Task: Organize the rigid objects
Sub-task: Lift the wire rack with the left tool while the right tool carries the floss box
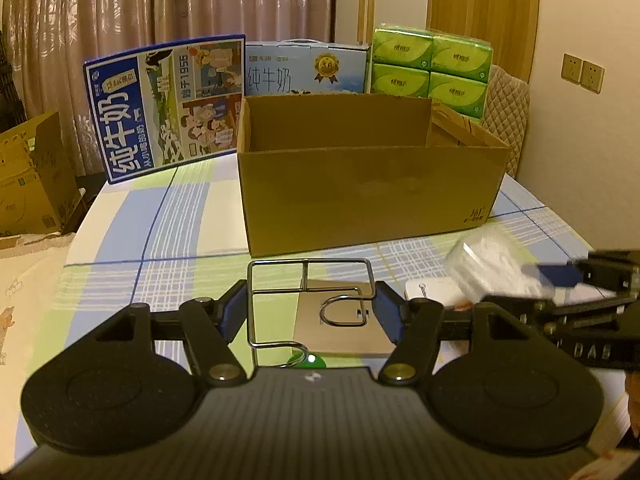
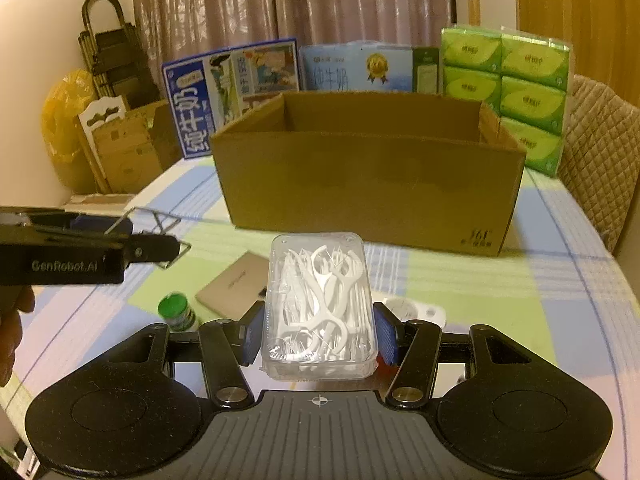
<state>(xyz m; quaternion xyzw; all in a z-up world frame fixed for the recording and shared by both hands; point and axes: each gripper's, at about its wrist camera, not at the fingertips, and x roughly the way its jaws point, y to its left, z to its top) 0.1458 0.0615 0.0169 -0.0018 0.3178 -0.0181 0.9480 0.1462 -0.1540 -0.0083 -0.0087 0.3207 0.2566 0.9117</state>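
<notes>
Checked tablecloth (image 2: 500,280); right tool (image 2: 318,332) grips floss-pick box (image 2: 318,312).

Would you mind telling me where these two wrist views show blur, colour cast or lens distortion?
Left wrist view: warm yellowish cast, dark fisheye corners, the clear floss-pick box smeared by blur, the cardboard box sharp. Right wrist view: same cast, table edge bowed, the green-capped bottle soft.
</notes>
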